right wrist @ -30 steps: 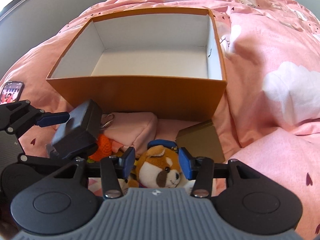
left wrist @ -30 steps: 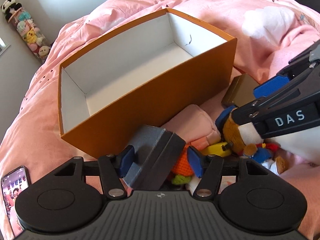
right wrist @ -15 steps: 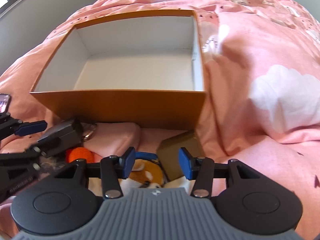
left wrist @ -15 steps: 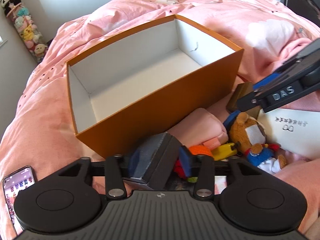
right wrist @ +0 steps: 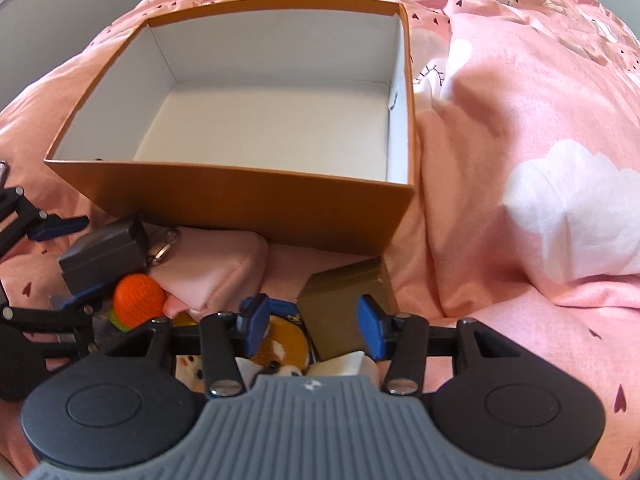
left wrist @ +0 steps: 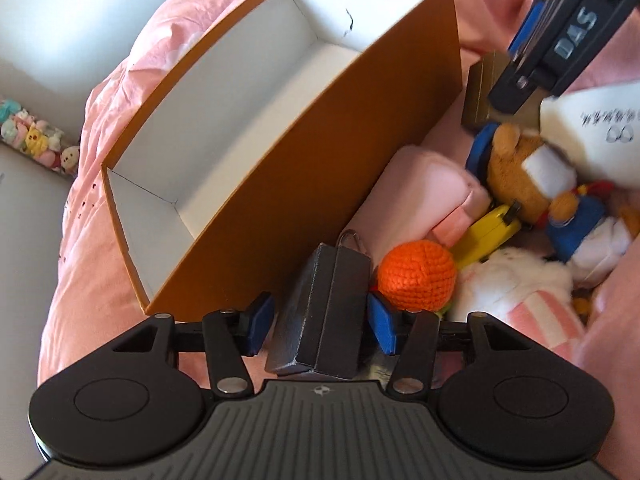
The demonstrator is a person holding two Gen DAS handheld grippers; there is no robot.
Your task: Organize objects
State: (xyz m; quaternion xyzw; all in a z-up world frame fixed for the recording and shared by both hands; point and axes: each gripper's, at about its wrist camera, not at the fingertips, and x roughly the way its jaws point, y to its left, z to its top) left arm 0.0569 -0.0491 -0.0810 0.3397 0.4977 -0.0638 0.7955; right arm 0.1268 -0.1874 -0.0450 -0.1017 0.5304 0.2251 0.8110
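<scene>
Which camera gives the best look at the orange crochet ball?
The left wrist view: the orange crochet ball sits close and fully visible, its stitches clear, beside the dark gray box. The right wrist view shows it small at the left, with its lower edge hidden behind gripper parts.

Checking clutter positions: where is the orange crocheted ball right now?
In the left wrist view, the orange crocheted ball lies on the bedding right of the dark grey case, below the pink pouch, outside the orange box.

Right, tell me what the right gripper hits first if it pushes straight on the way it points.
Probably the gold box: it sits between the right gripper pads, just ahead. Depth is hard to judge.
</scene>
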